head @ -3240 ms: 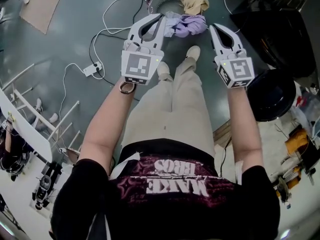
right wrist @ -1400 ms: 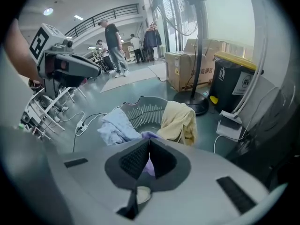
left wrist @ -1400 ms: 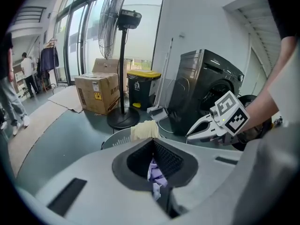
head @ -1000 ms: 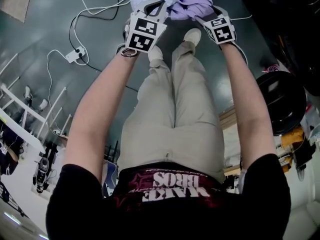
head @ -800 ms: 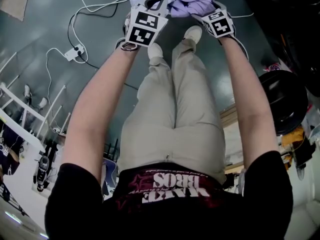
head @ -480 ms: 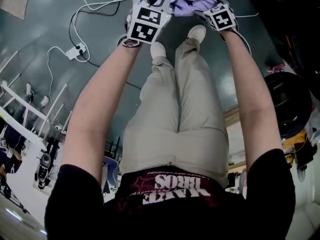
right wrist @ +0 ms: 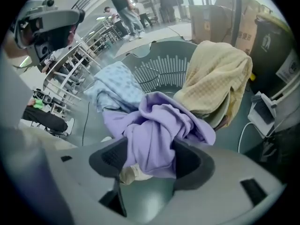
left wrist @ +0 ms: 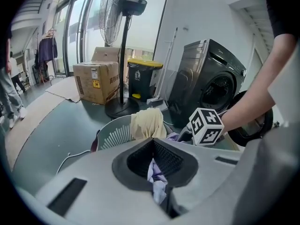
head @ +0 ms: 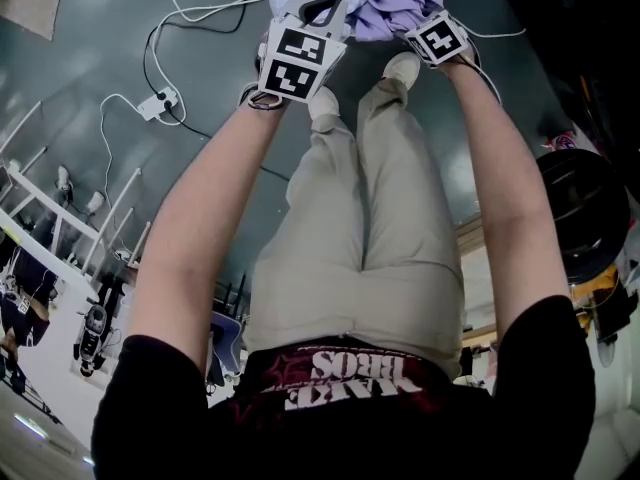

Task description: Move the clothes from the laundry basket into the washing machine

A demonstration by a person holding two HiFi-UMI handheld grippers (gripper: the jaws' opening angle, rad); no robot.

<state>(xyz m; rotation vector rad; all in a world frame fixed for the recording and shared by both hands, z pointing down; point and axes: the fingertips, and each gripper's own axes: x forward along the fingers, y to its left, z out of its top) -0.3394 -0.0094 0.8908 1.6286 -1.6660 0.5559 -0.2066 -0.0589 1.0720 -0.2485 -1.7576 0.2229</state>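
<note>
A grey laundry basket (right wrist: 161, 62) holds a beige towel (right wrist: 215, 78), a pale blue garment (right wrist: 117, 93) and a purple garment (right wrist: 159, 130). My right gripper (right wrist: 150, 158) points steeply down into the pile. Its jaws are closing on the purple garment, which fills the gap and touches both pads. My left gripper (left wrist: 153, 143) is shut on a fold of pale blue-white cloth (left wrist: 157, 184) at the basket's near side. In the head view both grippers (head: 322, 8) (head: 418, 18) sit at the pile's edge. The dark washing machine (left wrist: 211, 83) stands beyond the basket (left wrist: 117, 135), its round door (left wrist: 255, 125) swung open.
A pedestal fan (left wrist: 123, 55), a cardboard box (left wrist: 96, 81) and a yellow-lidded bin (left wrist: 144, 78) stand behind the basket. White cables and a power strip (head: 160, 103) lie on the floor to the left, near a white rack (head: 70, 218). The person's shoes (head: 403, 66) are beside the basket.
Both grippers have come down from above the floor into the clothes pile. The left gripper, open three seconds ago, is now shut on cloth. The right one sank further into the purple garment.
</note>
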